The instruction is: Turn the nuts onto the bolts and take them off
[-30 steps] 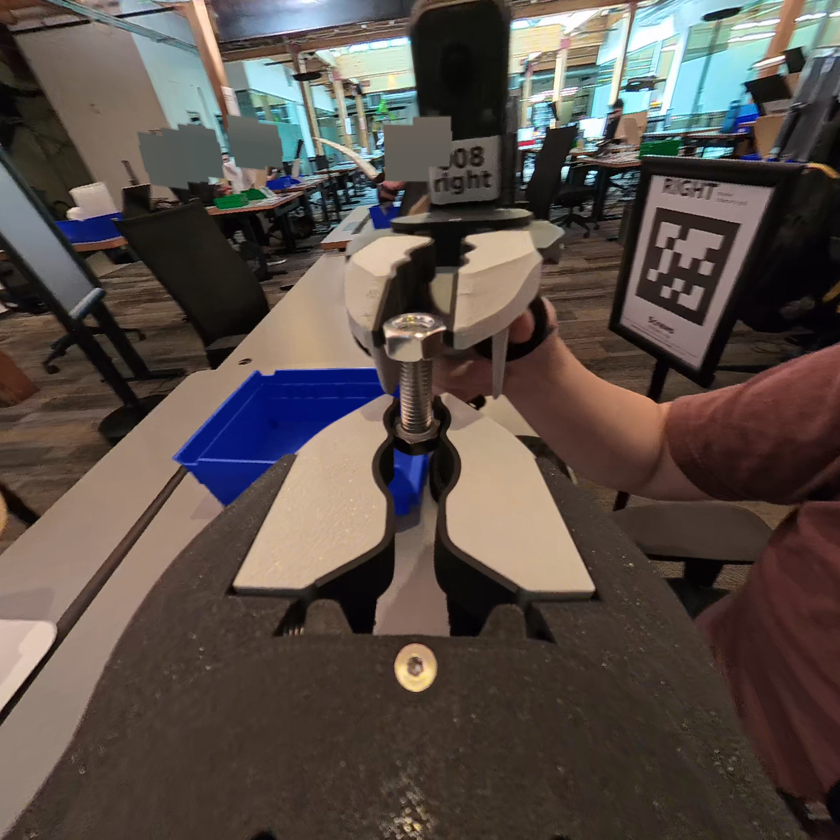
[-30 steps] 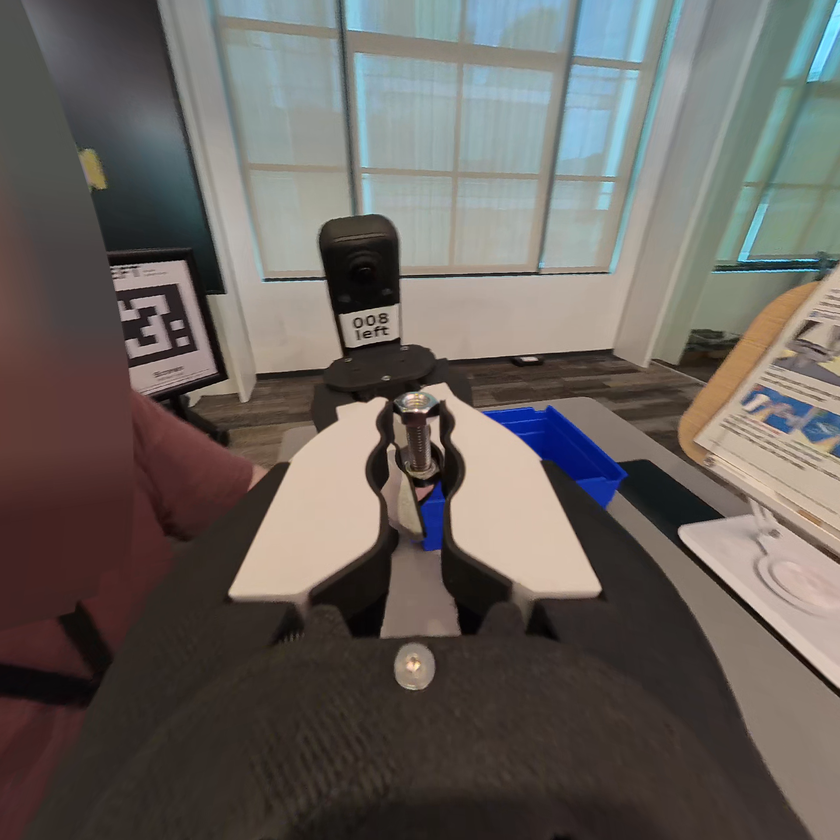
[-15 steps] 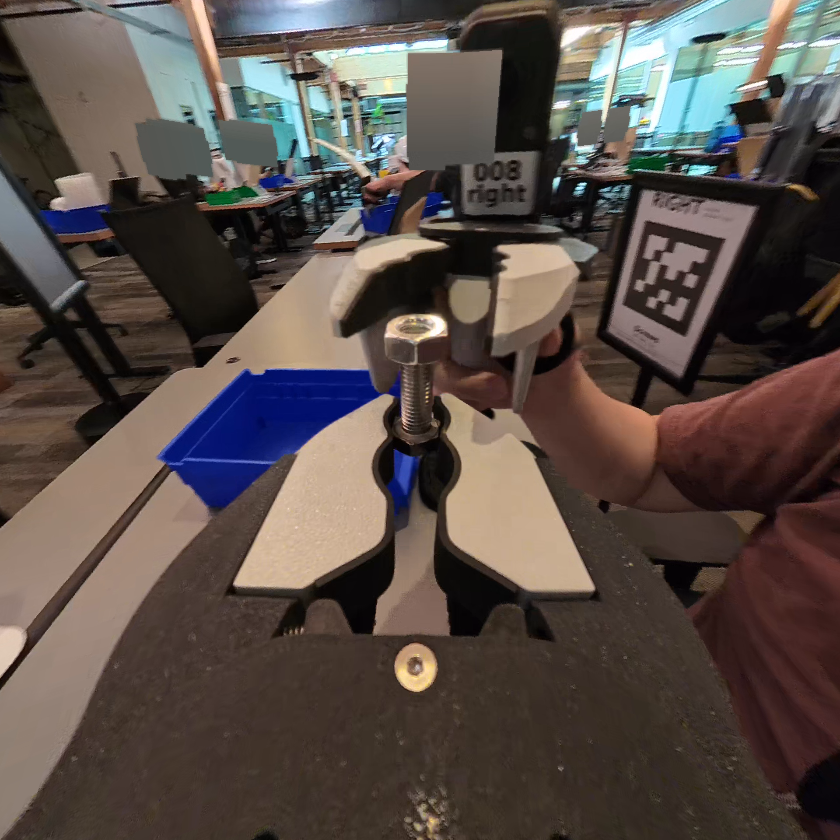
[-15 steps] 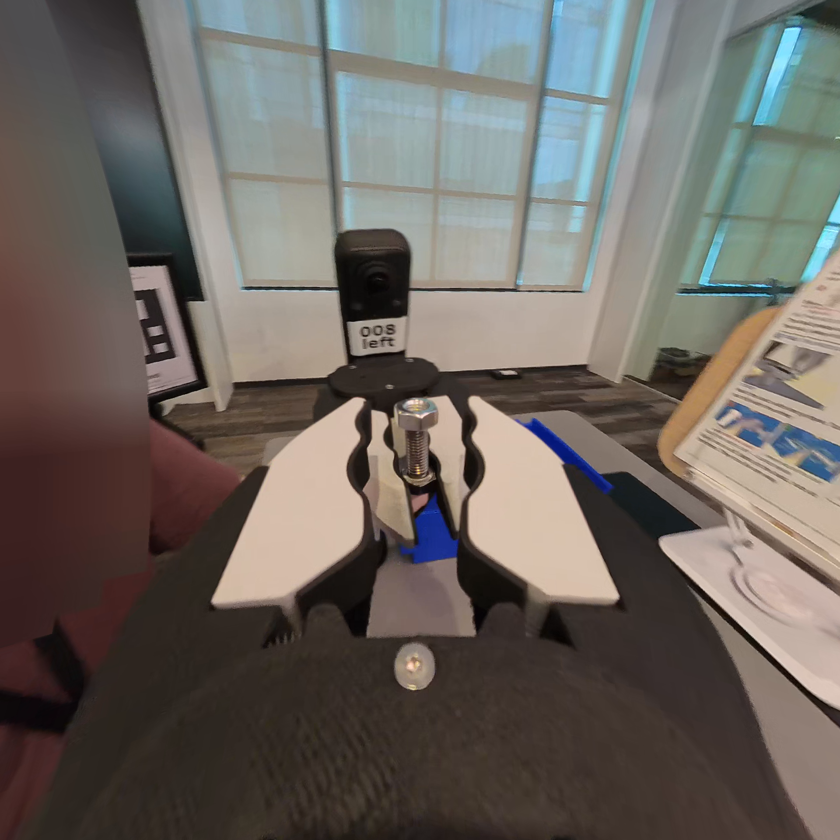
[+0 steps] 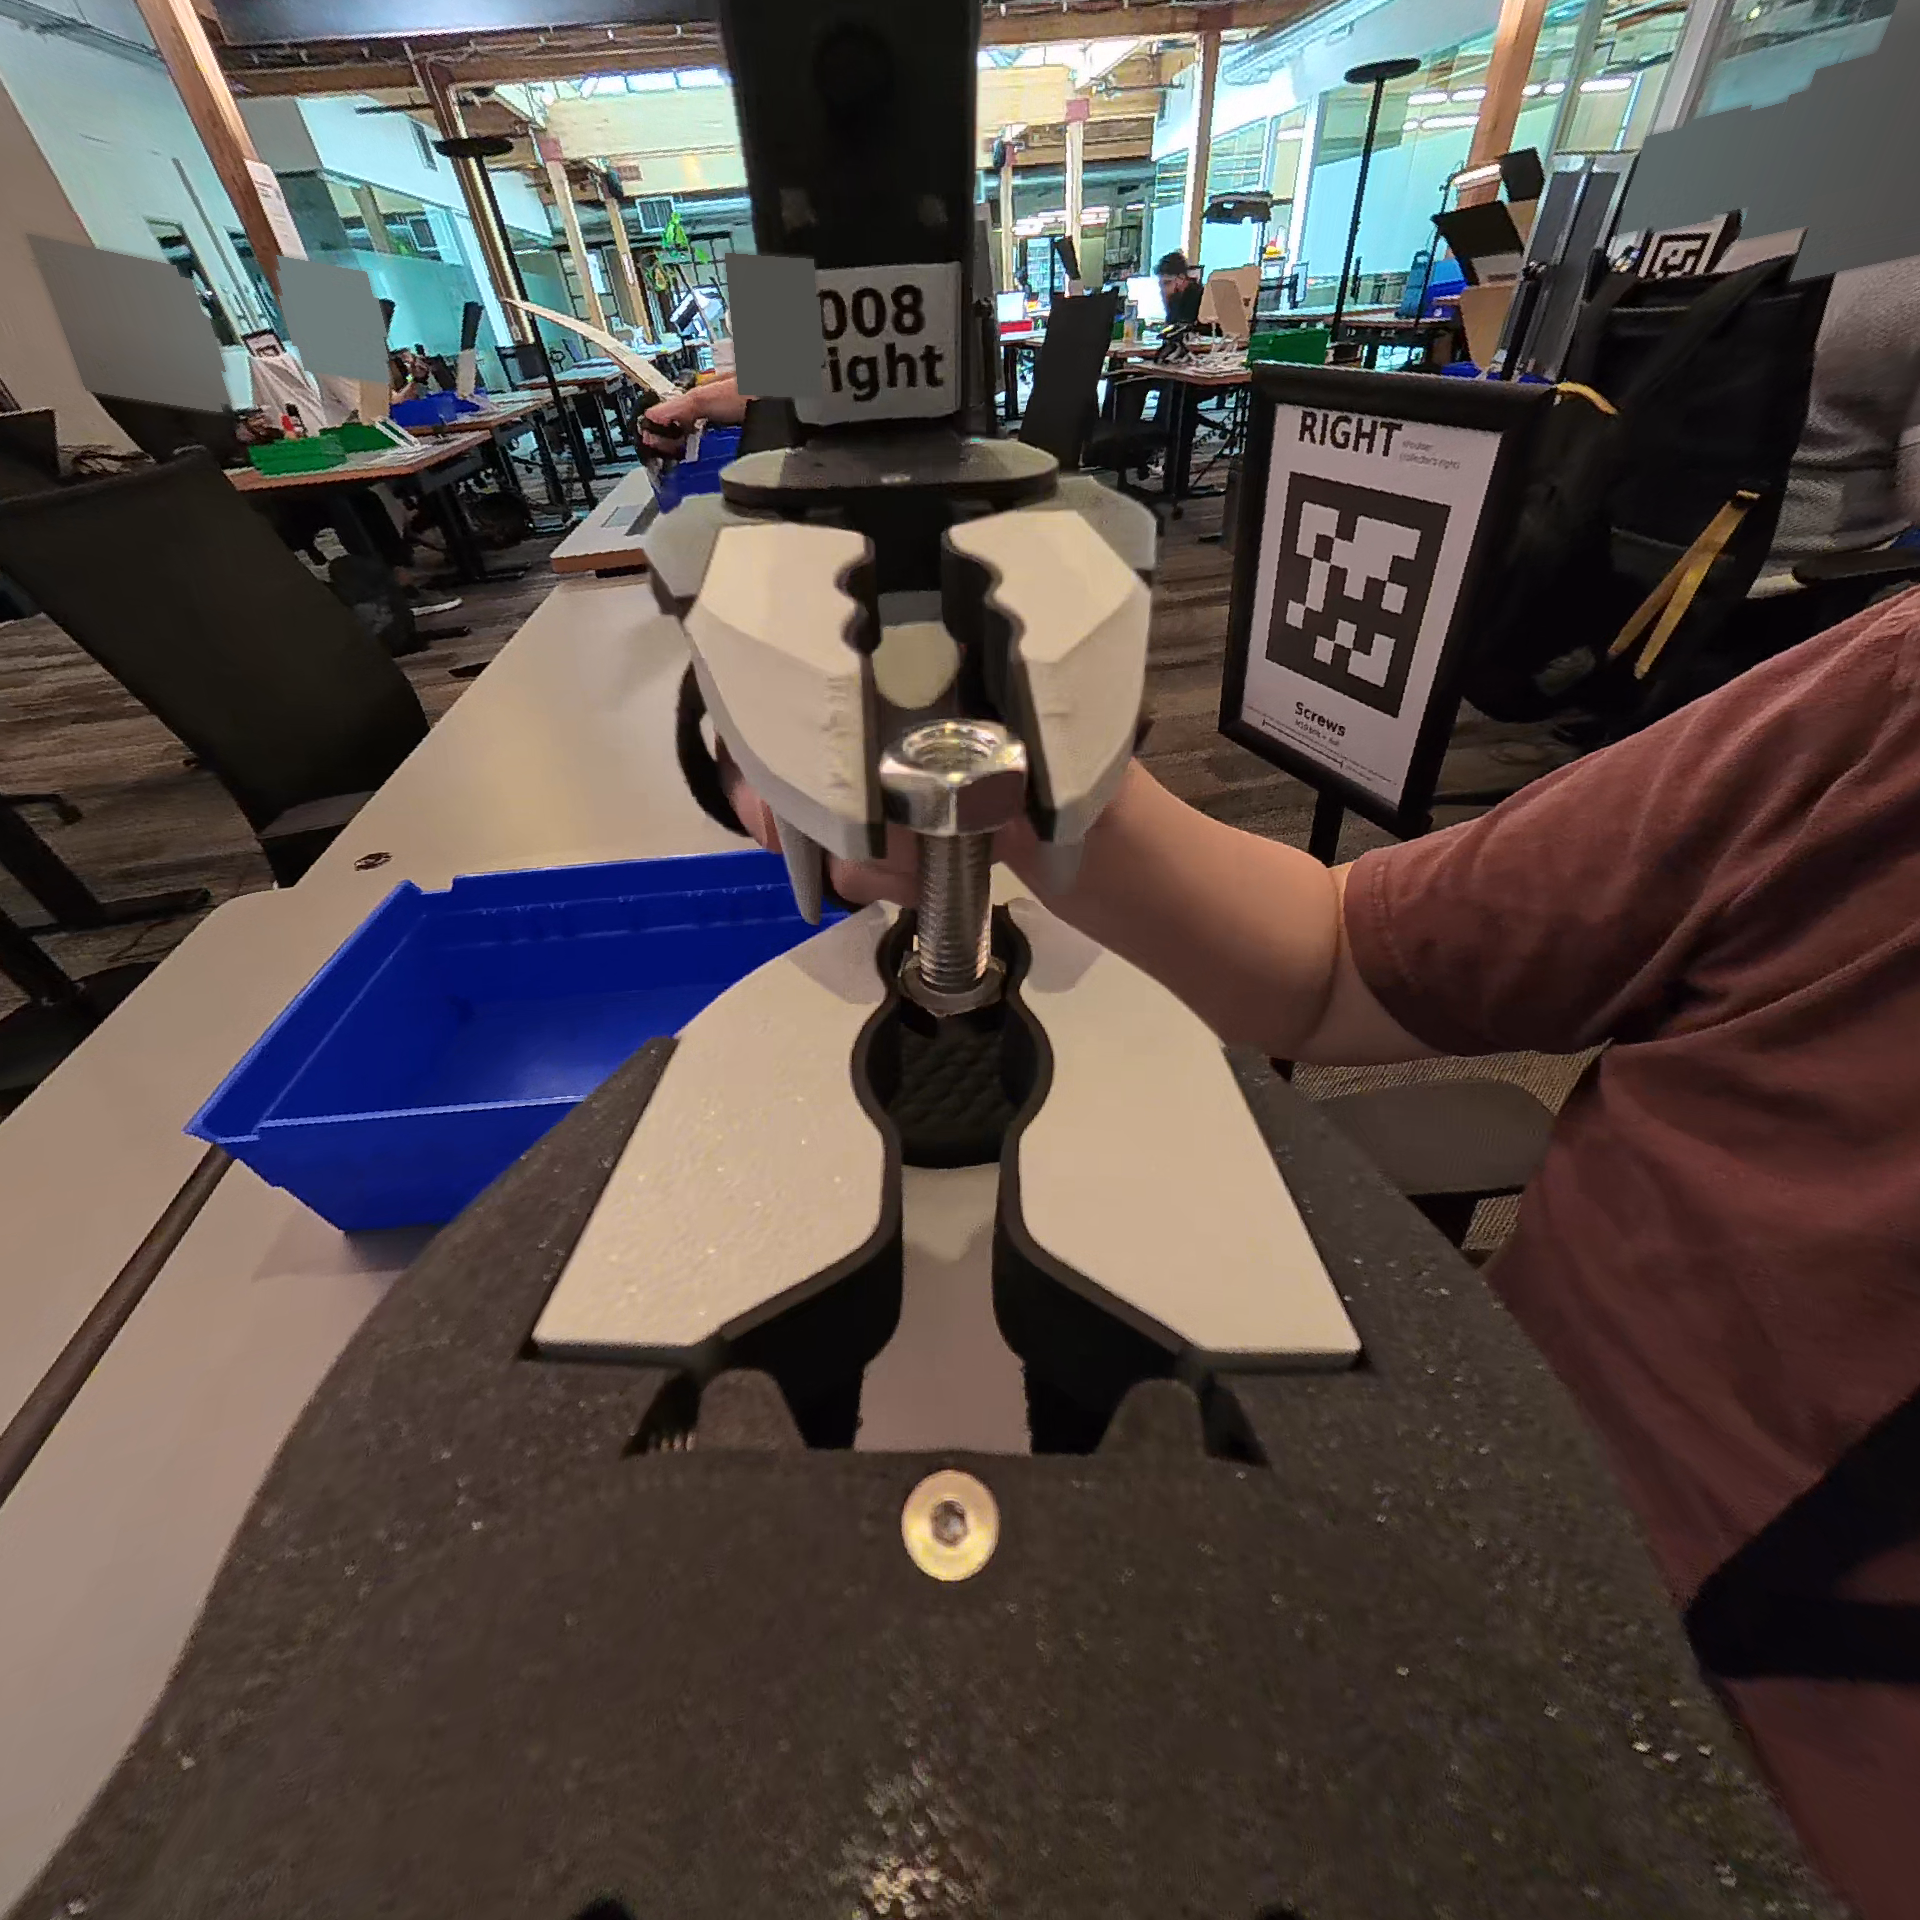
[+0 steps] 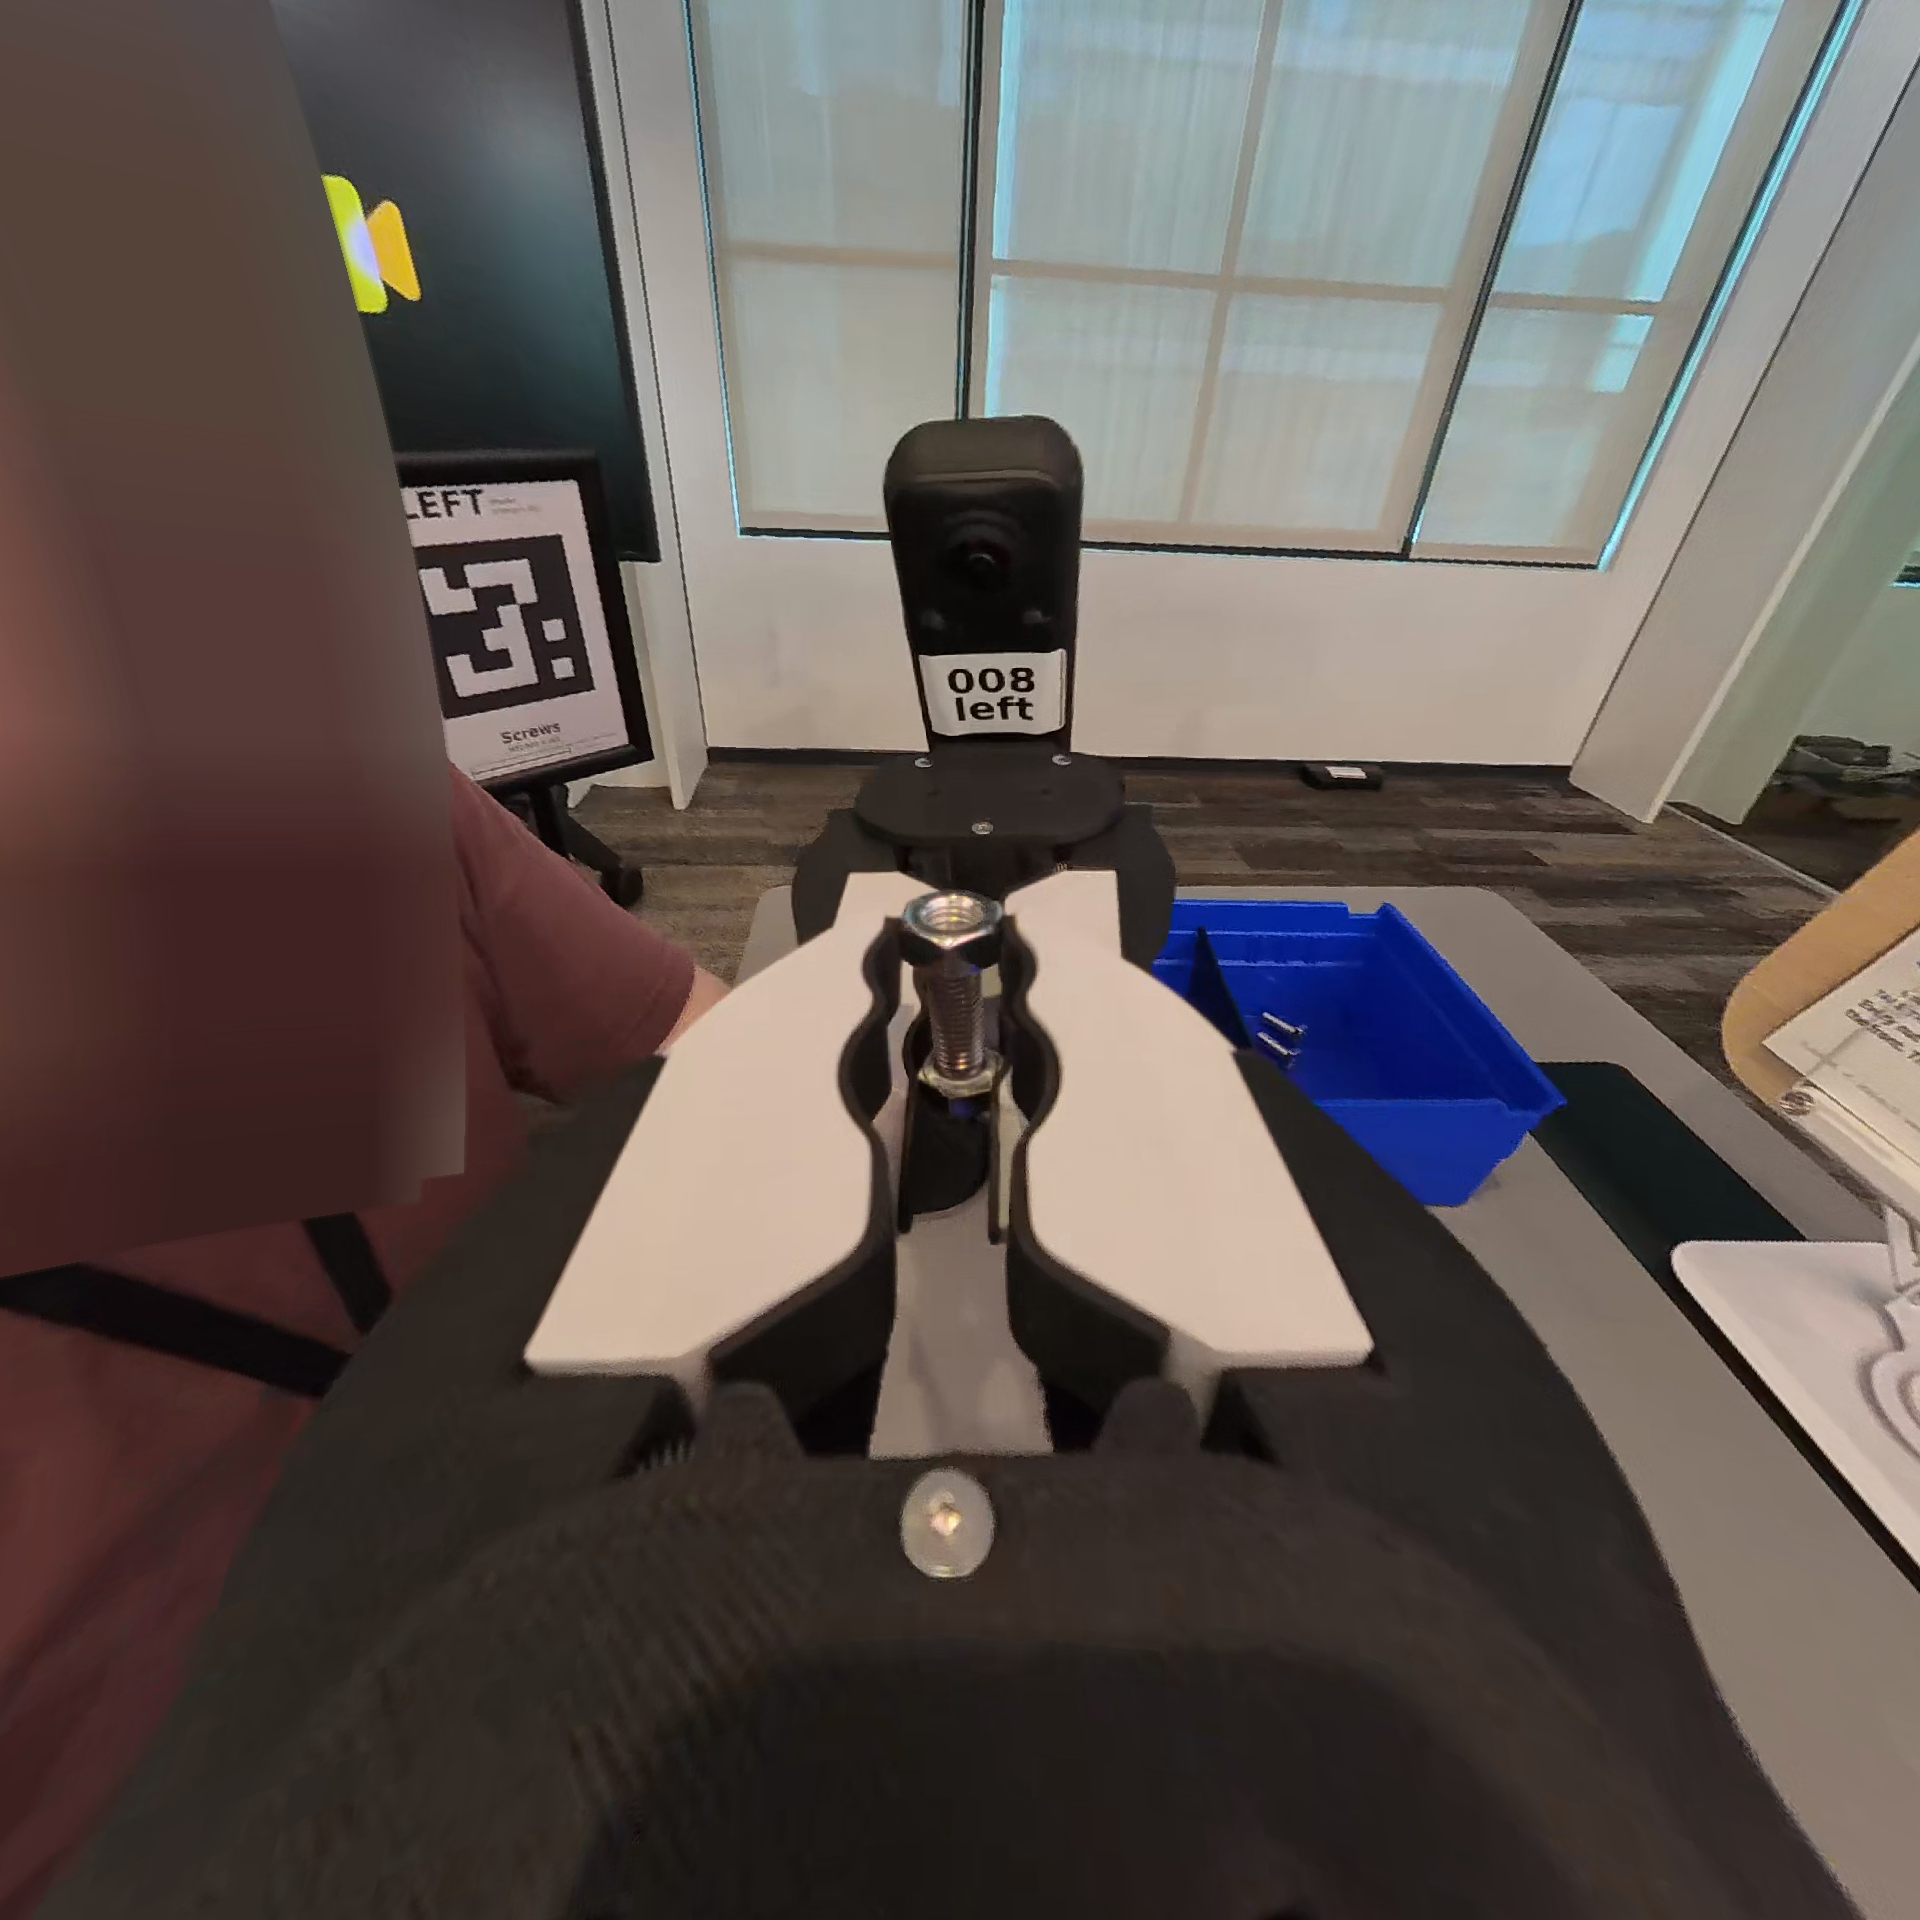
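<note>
A silver bolt (image 5: 948,914) stands upright between the two grippers, with a hex nut (image 5: 951,774) at its top end. My left gripper (image 5: 951,971) is shut on the bolt's lower end. My right gripper (image 5: 951,805) faces it from the far side, and its white fingers (image 5: 800,717) close on the nut. In the right wrist view, my right gripper (image 6: 951,935) pinches the nut (image 6: 951,928) at its tips. The bolt's shank (image 6: 956,1023) runs down to the left gripper (image 6: 961,1086) below. The bolt's lower end is partly hidden.
A blue bin (image 5: 499,1018) sits on the grey table (image 5: 540,717); in the right wrist view the bin (image 6: 1434,1091) holds a couple of small screws (image 6: 1280,1039). A marker sign (image 5: 1351,592) stands right. A person's arm (image 5: 1247,935) holds the right gripper. A paper stand (image 6: 1849,1039) is at the right. My hands' fingertips stand some 5 cm from each other.
The right gripper was shut on the nut, opened and swung about the bolt half a second ago, and is now shut on the nut again. The left gripper kept hold of the bolt.
</note>
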`<action>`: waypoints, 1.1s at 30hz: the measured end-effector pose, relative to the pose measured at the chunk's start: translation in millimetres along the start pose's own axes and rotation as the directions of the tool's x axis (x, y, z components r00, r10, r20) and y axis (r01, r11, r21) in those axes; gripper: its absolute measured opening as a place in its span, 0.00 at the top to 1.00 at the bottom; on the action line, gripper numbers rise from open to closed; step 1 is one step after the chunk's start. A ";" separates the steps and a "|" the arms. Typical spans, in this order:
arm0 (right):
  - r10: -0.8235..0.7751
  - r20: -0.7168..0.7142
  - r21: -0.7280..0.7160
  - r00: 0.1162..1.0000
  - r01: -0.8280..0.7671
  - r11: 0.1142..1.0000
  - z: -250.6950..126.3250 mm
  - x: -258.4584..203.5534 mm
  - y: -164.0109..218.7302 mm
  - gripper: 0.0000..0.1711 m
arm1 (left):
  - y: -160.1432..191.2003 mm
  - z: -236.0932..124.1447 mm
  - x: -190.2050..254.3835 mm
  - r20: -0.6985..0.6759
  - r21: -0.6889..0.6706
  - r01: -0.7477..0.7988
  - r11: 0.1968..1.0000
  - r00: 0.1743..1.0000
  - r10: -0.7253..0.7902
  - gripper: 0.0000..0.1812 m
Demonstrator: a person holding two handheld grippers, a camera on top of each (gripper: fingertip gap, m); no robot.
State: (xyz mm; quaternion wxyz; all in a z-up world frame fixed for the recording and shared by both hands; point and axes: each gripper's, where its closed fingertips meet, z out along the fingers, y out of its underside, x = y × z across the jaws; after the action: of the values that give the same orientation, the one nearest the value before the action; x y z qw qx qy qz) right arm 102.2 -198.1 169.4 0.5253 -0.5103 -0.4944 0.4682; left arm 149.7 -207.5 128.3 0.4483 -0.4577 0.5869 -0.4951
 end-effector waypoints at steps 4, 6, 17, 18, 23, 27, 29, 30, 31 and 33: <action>0.012 -0.090 0.021 0.996 -0.010 1.000 0.5 8.6 -1.1 0.90 | -0.6 -1.8 -8.2 0.058 0.000 -0.005 1.000 0.998 0.005 0.92; 0.004 -0.182 0.023 0.983 0.000 1.000 0.4 16.8 0.3 0.90 | 1.3 -3.4 -18.4 0.137 -0.020 -0.024 1.000 0.990 0.026 0.92; -0.027 -0.435 0.087 0.900 0.072 0.994 0.8 30.0 0.2 0.85 | 8.1 -8.7 -41.5 0.307 -0.073 -0.025 0.997 0.951 0.046 0.93; -0.032 -0.377 0.100 0.926 0.074 0.992 0.9 23.4 -3.3 0.84 | 6.7 -7.2 -35.7 0.267 -0.063 -0.021 0.998 0.963 0.037 0.93; -0.019 -0.079 0.103 0.997 0.027 0.994 -10.0 -1.2 -13.3 0.83 | -2.2 -1.2 -0.6 0.027 -0.002 -0.002 1.000 1.000 0.002 0.93; 0.014 0.065 0.072 0.998 -0.019 0.997 -12.3 -12.4 -11.1 0.83 | -3.1 0.4 9.9 -0.034 0.002 -0.008 1.000 0.999 0.008 0.93; 0.005 0.070 0.057 0.998 -0.009 0.998 -10.4 -12.0 -7.8 0.83 | -2.7 0.9 12.6 -0.047 -0.002 -0.013 1.000 0.999 0.013 0.93; 0.003 0.073 0.055 0.997 -0.007 0.998 -9.4 -12.2 -6.9 0.84 | -2.5 1.2 13.7 -0.052 -0.004 -0.014 1.000 0.999 0.014 0.92; 0.006 0.081 0.052 0.997 -0.010 0.999 -8.3 -12.8 -6.1 0.84 | -2.3 1.6 14.6 -0.056 -0.005 -0.016 1.000 0.998 0.015 0.92; 0.010 0.107 0.045 0.994 -0.015 0.999 -6.4 -15.9 -3.7 0.87 | -1.8 2.2 14.5 -0.056 -0.007 -0.015 1.000 0.998 0.015 0.92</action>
State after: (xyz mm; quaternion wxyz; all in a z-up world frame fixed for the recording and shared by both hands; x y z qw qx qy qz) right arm 107.4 -214.6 172.5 0.5067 -0.4757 -0.5077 0.5092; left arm 149.4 -222.3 128.8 0.4337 -0.4409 0.6045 -0.5021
